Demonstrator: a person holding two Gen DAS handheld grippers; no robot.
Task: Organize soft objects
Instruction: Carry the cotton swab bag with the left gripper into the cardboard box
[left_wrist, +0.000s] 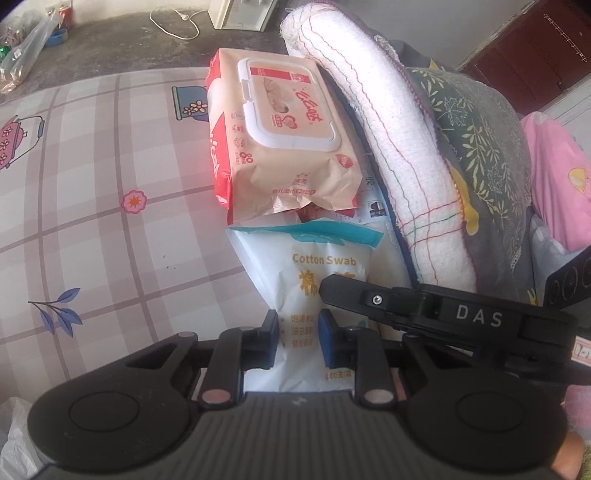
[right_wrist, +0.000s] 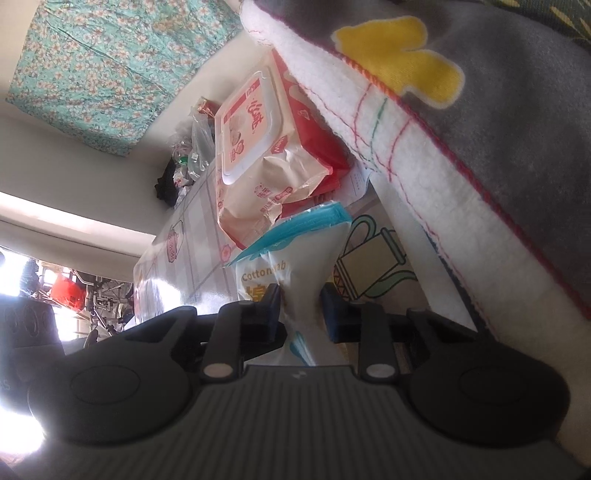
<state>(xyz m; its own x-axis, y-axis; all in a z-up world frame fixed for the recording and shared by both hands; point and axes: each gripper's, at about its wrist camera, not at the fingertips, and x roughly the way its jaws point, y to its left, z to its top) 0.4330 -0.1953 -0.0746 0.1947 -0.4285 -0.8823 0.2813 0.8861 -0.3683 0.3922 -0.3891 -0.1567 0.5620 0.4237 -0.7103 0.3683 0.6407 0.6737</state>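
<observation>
"Cotton Swab" bag (left_wrist: 314, 280) in both tools

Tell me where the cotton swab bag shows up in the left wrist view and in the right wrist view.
Left wrist view: the cotton swab bag sits lower centre, running down between the left gripper pads.
Right wrist view: the bag sits centre, pinched narrow in the right gripper.
Shared landmark: the wet wipes pack, just beyond the bag's blue top edge.

To my left the checked tablecloth (left_wrist: 110, 206) lies bare, room to pass. Ahead the wipes pack (left_wrist: 280, 136) blocks me; on my right the rolled white towel (left_wrist: 391, 155) and grey blanket (left_wrist: 480, 147) wall me in.
</observation>
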